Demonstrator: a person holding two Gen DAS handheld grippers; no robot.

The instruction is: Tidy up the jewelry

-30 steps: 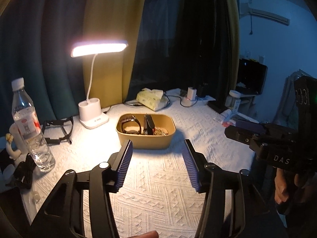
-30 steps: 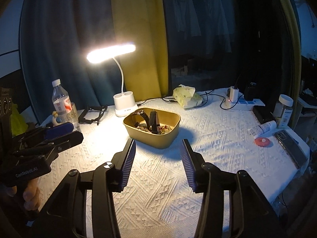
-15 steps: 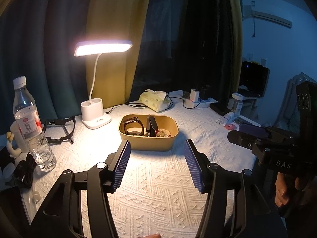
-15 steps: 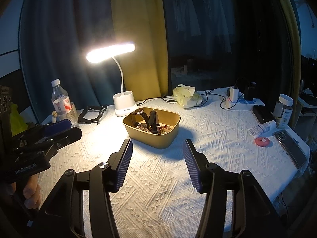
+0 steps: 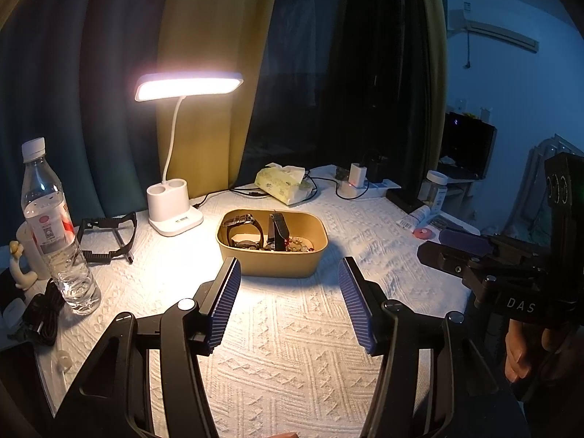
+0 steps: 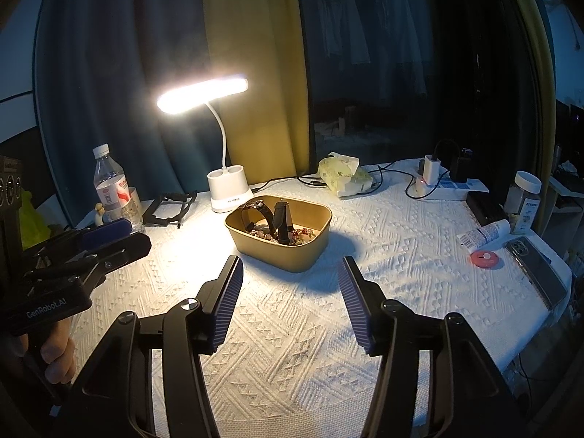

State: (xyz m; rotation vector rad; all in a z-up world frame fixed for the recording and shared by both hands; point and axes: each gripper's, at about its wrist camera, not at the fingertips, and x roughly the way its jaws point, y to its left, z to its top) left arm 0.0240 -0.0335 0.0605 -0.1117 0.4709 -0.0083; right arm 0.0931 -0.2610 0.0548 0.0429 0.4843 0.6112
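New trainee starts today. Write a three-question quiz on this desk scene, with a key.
1. True or false: the left tongs are shut on a watch.
2. Which stands nearest the desk lamp? A. water bottle B. tan box C. phone
3. Fill in: the watches and beads lie inside the ____.

Key: 1. False; both the left and the right tongs are open and empty. 2. B. 3. tan box.

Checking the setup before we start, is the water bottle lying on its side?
No, the bottle stands upright on the table, cap on top.
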